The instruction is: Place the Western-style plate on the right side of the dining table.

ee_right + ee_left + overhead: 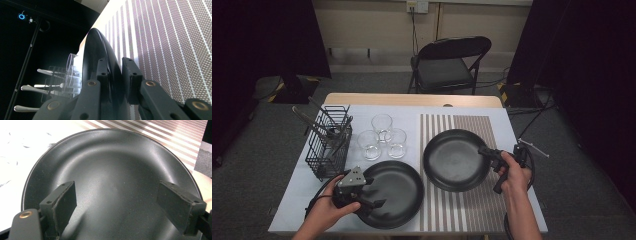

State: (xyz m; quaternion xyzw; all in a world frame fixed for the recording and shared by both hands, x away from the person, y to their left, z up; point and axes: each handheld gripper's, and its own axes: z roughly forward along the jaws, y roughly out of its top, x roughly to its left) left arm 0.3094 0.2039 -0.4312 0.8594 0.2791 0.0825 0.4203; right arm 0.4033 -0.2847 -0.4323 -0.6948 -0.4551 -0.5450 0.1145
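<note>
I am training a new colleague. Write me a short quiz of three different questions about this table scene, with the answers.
1. True or false: the right gripper is clamped on the rim of the right plate.
2. How many glasses stand beside the basket?
3. Choose one. The left gripper is: A) shut on a fork; B) open over the left plate; C) inside the basket.

Key
1. True: in the right gripper view its jaws pinch the rim, and the plate is tilted up over the striped mat.
2. Three.
3. B: in the left gripper view the jaws stand wide apart above the plate.
</note>
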